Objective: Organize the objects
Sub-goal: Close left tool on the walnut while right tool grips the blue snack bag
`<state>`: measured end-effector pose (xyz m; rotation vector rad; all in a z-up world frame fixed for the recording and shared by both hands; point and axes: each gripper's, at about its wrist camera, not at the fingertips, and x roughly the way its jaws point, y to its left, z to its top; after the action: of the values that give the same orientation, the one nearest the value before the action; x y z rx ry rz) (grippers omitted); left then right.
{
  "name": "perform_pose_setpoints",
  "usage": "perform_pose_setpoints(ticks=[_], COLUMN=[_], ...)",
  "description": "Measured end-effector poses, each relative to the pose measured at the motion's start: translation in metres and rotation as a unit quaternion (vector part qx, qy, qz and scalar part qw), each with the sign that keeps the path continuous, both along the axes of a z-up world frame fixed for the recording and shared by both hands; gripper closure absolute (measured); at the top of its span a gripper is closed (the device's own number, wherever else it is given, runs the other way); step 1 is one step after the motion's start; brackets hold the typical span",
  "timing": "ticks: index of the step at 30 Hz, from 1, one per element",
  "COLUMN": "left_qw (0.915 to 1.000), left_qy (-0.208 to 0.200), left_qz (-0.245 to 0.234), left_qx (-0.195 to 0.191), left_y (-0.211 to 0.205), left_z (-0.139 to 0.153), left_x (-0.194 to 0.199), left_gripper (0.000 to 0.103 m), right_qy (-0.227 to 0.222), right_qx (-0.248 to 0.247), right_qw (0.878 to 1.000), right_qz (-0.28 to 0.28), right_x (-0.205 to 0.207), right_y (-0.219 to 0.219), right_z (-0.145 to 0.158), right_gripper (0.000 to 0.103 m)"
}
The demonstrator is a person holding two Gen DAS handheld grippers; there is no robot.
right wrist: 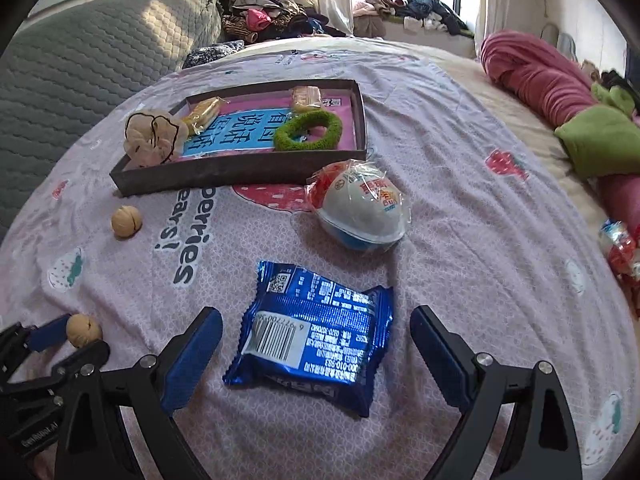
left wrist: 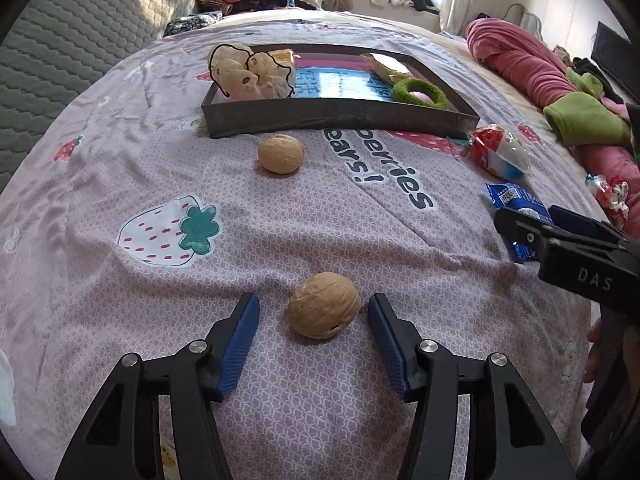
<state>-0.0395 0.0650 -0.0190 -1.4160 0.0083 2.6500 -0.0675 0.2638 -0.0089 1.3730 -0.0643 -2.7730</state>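
Straddling a walnut [left wrist: 323, 305] on the bedspread [left wrist: 120, 184], the left gripper [left wrist: 314, 314] is held part open, pads not yet touching the shell. The right gripper [right wrist: 316, 338] is spread wide around a blue snack packet [right wrist: 314, 330] (nothing gripped). Both pickups are judged underway; next, squeezing shut and carrying to the tray [left wrist: 340, 118] is called for.

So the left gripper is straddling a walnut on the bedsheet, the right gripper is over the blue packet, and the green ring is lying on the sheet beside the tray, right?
Not quite. The green ring lies inside the tray, not beside it; the right wrist view shows this. The left gripper does straddle a walnut, and the right gripper is over the blue packet.
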Motion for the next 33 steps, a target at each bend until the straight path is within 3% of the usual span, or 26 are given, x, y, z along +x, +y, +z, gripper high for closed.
perform_pose_setpoints(ticks=[3,6,8,10,15,20,33], left_qw=[1.0,1.0,0.9999,0.9997,0.9997,0.9994,0.9995], left_qy=[0.0,0.001,0.003,0.002,0.001,-0.002,-0.004], left_qz=[0.0,-0.001,-0.002,-0.004,-0.006,-0.005,-0.014], left_qx=[0.006,0.008,0.013,0.023,0.023,0.035,0.028], left_y=[-0.001,-0.001,-0.001,-0.001,0.0,-0.003,-0.001], left_z=[0.0,-0.001,-0.001,-0.001,-0.002,-0.001,0.003], left_x=[-0.001,-0.001,-0.001,-0.001,-0.001,-0.001,0.003], left_gripper=[0.045,0.045,0.05,0.061,0.068,0.068,0.068], right_qy=[-0.011,-0.011,-0.011,-0.009,-0.006,-0.001,0.006], right_qx=[0.0,0.001,0.004,0.007,0.028,0.043,0.028], right_qw=[1.0,1.0,1.0,1.0,0.999,0.998,0.999], right_qz=[0.002,0.003,0.005,0.009,0.024,0.036,0.042], right_x=[-0.004,-0.007,-0.008,-0.007,-0.003,0.001,0.016], right_y=[0.001,0.0,-0.001,-0.001,-0.006,-0.012,-0.006], right_z=[-0.007,-0.009,-0.009,-0.009,-0.006,0.0,0.014], right_gripper=[0.021,0.022,0.025,0.027,0.03,0.034,0.044])
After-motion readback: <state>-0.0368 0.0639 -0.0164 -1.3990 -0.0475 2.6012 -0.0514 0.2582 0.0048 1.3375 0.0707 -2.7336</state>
